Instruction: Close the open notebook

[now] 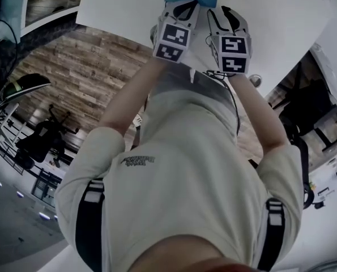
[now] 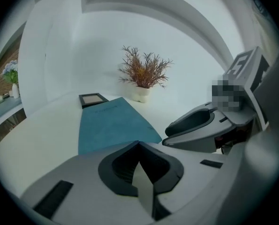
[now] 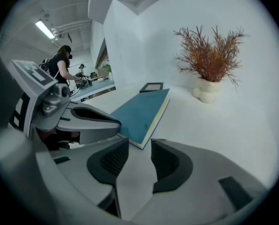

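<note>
— Right gripper (image 3: pixel 139 142): how do its jaws stand?
— Apart, with a clear gap between the dark pads. Only bare white table (image 3: pixel 223 125) shows through the gap, and nothing is held.
— And the left gripper (image 2: pixel 139 143)?
— In its own view the jaws meet at the tips, pads drawn together, with nothing caught between them.
— Where is the notebook (image 3: pixel 141 108)?
— Flat on the table, just ahead of both grippers, blue cover up. A cream band of page edges runs along its side in the right gripper view, so it looks closed rather than open.
— Does either gripper touch it?
— I can't see that either does. In the head view the two sit side by side, marker cubes up, noses towards the notebook's near end. In the right gripper view the left gripper's nose overlaps the near corner, but I cannot tell whether they meet.
— What else is on the table?
— A small dark frame (image 3: pixel 152 86) lies just past the notebook's far end. A white vase (image 3: pixel 206 91) of dry reddish-brown twigs (image 3: pixel 209 53) stands near the wall, off to the notebook's right.
— Anything beyond?
— A person (image 3: pixel 61 67) stands at a bench far off, at the left of the right gripper view.
</note>
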Demonstrator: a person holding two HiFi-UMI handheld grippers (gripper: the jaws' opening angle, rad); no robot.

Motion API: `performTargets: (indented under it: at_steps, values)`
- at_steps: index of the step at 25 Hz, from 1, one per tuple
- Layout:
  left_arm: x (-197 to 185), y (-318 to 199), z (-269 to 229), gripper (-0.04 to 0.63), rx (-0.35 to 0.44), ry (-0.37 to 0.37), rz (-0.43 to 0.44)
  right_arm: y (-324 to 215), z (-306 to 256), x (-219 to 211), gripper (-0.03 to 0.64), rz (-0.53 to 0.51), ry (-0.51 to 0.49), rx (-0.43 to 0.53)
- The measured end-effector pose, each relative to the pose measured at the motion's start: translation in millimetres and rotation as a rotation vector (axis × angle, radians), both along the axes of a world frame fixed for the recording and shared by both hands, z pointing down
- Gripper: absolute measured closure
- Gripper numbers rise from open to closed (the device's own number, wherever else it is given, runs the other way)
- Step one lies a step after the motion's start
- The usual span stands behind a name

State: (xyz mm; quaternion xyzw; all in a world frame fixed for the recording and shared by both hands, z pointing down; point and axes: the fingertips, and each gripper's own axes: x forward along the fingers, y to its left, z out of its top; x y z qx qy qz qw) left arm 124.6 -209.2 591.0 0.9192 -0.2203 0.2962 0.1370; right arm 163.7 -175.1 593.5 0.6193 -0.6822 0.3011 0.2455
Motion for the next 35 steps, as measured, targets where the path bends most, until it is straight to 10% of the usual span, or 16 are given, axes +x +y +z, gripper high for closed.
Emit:
performTargets:
  at_steps: [12,35]
  values:
    - [0.8,-0.7,-6.1,0.581,-0.025,-0.016,-0.011,-3.7,-7.7,2.6,0.532,0.021,-0.057,0.021]
    - [-46.4,8.5,-207.7,0.581,0.148,0.178,-0.173,-16.5,-202.3,-45.3,0.611,-0.204,-0.014,0.300]
